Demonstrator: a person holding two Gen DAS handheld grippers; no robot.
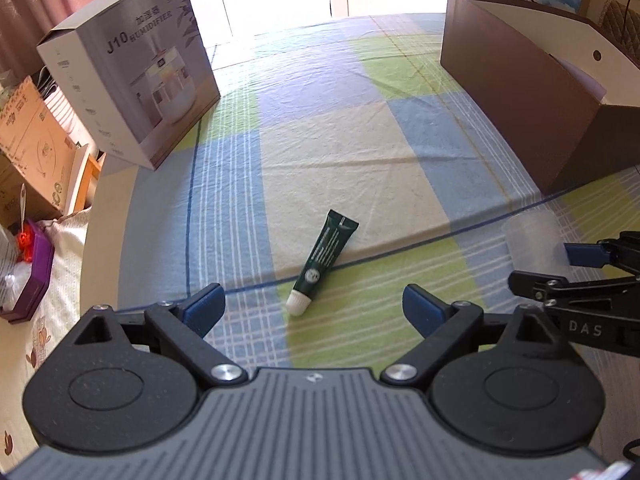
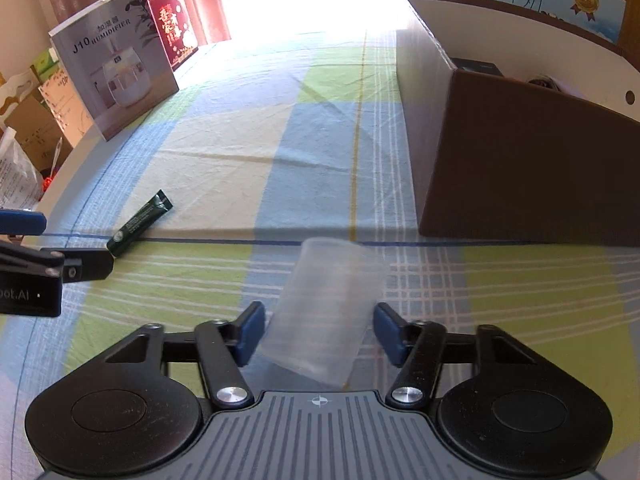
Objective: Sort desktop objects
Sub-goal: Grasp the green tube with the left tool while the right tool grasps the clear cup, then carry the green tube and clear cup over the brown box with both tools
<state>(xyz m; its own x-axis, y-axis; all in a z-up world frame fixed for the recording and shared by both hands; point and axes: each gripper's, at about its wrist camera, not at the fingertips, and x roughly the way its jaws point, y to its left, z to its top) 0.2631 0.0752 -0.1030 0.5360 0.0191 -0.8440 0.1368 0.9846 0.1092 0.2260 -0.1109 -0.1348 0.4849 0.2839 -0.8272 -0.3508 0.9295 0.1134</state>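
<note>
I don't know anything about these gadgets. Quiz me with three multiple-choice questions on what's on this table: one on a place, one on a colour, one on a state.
1. Where does the green tube lie?
A. inside the brown box
B. flat on the checked tablecloth, ahead of the left gripper
C. on top of the humidifier box

2. What colour is the tube's cap?
A. white
B. red
C. black

3. How does the clear plastic cup stand to the right gripper?
A. crushed flat
B. far away beside the humidifier box
C. between its open fingers

Answers: 1 B, the tube lies on the cloth in front of the left gripper, apart from the brown box. 2 A, the rounded end is white. 3 C, the cup sits between the spread blue fingers, with a gap at the other.
</note>
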